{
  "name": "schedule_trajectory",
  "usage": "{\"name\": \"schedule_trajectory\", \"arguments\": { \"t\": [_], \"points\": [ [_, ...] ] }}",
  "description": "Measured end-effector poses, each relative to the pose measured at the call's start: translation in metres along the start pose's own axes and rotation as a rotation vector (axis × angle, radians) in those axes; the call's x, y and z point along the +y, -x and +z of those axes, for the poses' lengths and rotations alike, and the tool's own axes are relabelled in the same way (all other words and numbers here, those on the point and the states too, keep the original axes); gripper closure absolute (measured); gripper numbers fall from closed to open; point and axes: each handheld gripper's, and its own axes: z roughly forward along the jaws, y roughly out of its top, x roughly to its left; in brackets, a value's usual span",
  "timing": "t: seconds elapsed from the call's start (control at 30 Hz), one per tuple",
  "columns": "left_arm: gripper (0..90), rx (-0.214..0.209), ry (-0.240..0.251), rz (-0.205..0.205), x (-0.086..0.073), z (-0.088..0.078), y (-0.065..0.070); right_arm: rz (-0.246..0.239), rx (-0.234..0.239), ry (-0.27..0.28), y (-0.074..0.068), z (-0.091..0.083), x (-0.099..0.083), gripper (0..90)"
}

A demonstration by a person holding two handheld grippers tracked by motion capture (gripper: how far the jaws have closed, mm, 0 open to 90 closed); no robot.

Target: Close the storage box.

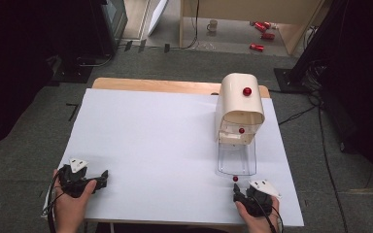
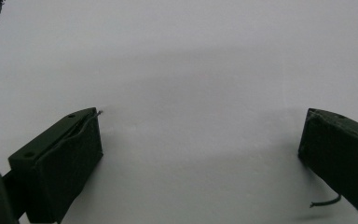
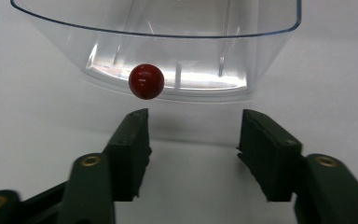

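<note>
A cream, round-topped box with a red knob on its lid stands at the table's right. A clear plastic drawer is pulled out of its base towards me. The drawer's small red ball knob sits at the drawer's front wall. My right gripper rests just short of it. In the right gripper view the gripper stands open, and the red knob lies beyond the fingertips against the clear drawer, left of centre and untouched. My left gripper lies at the near left, open over bare white surface.
A white sheet covers the table, with a wooden strip along the far edge. On the floor beyond lie a mug and red cans. Dark equipment stands at the far left and right.
</note>
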Motion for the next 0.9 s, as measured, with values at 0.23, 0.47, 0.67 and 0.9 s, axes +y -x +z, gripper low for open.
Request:
{"name": "schedule_trajectory", "arguments": {
  "t": [0.23,0.47,0.67,0.9],
  "points": [
    [0.0,0.000,-0.001,0.001,0.000,0.000,0.000,0.004,-0.010,0.002,0.000,0.004,-0.001,62.7],
    [0.0,0.001,0.000,0.001,0.000,0.000,0.000,-0.001,0.036,0.026,-0.004,0.002,0.000,69.3],
    [0.0,0.000,0.000,0.001,0.000,0.000,0.000,-0.006,0.054,0.027,-0.008,0.002,0.001,70.6],
    [0.0,0.000,0.000,0.002,0.000,0.000,0.000,-0.012,0.079,0.030,-0.013,0.002,0.002,71.4]
  ]
}}
